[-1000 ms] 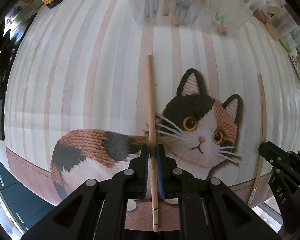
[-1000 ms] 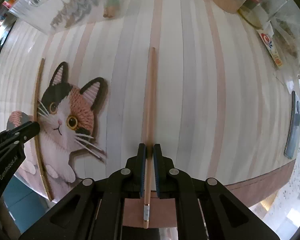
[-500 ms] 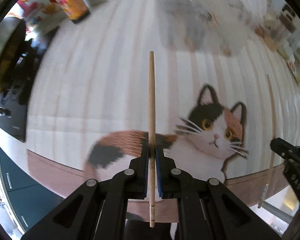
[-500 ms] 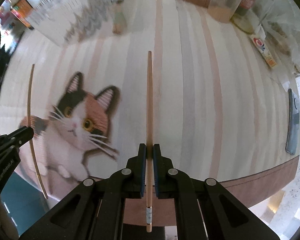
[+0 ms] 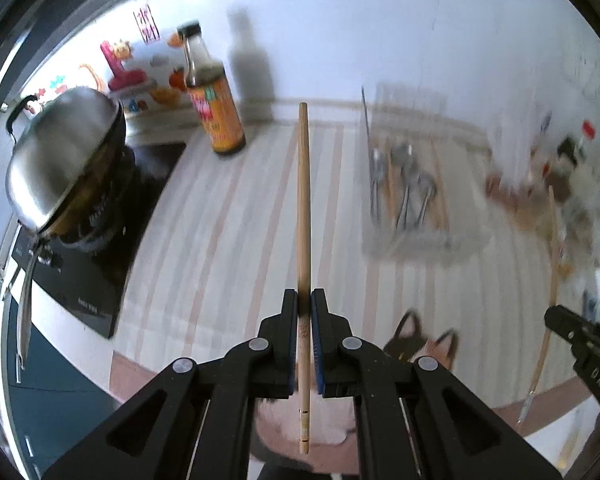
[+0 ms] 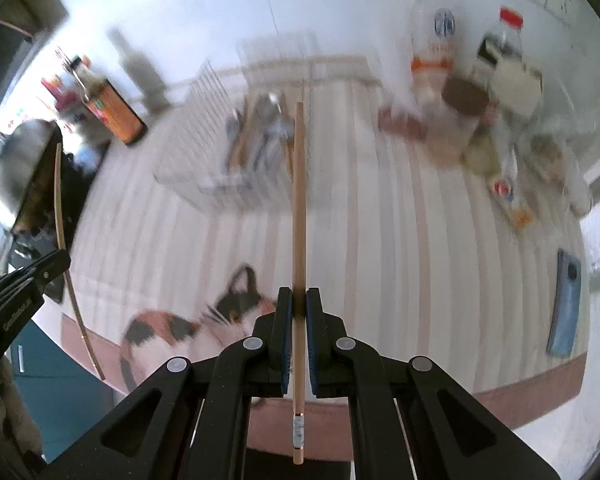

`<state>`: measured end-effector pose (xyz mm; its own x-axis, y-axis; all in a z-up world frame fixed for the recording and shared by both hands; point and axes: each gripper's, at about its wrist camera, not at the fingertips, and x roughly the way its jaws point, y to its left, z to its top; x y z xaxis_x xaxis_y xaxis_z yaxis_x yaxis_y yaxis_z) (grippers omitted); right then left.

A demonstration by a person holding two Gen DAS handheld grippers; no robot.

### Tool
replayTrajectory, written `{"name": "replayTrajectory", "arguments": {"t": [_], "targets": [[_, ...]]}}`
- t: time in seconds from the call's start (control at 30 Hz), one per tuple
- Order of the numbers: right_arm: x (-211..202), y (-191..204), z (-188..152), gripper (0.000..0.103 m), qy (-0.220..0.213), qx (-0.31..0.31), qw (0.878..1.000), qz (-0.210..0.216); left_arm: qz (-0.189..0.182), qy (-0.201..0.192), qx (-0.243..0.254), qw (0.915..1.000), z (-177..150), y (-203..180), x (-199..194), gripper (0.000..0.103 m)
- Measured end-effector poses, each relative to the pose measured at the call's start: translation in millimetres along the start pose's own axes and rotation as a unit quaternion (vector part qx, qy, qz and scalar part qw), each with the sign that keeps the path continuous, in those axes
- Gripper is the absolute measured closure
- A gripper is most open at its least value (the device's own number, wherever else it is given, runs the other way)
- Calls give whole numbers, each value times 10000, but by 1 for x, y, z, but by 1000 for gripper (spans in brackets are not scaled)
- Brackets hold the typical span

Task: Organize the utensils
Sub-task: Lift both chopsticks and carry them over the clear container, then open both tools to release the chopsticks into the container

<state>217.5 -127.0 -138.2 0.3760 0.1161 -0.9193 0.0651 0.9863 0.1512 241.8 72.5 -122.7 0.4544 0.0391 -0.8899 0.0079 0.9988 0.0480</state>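
Above the striped mat (image 5: 220,216), I've one chopstick (image 5: 303,216) clamped in my left gripper (image 5: 304,312), another chopstick (image 6: 299,216) clamped in my right gripper (image 6: 299,312). Carry step, I reckon: next, aim both at the clear utensil bin (image 6: 228,184), at one o'clock from my left, eleven from my right.

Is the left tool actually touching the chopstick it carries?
Touching. The left wrist view shows the left tool closed on the chopstick, both pads pressed against its sides with no gap, the stick lifted off the striped mat.

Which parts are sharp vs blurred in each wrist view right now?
Left wrist: gripper and chopstick sharp; utensil tray smeared by motion, wall overexposed. Right wrist: gripper and its chopstick crisp; tray, bottles and cat mat blurred.
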Motion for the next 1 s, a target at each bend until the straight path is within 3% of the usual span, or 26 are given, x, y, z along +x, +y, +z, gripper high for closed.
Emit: {"name": "replayTrajectory", "arguments": {"t": [0.17,0.37,0.67,1.0], "targets": [[-14,-2,44,96,-315,63,9994,147,-201,-296,35,9994,43,-13,-13,99],[-6,-6,108,96,-414,245,9973,561,-490,-254,140,9984,96,-32,1,99],[59,-2,184,96,37,590,9931,1008,-1179,575,-26,9914,157,-52,71,99],[136,-6,209,96,543,697,9931,771,-1199,1229,102,9851,175,-67,135,98]]}}
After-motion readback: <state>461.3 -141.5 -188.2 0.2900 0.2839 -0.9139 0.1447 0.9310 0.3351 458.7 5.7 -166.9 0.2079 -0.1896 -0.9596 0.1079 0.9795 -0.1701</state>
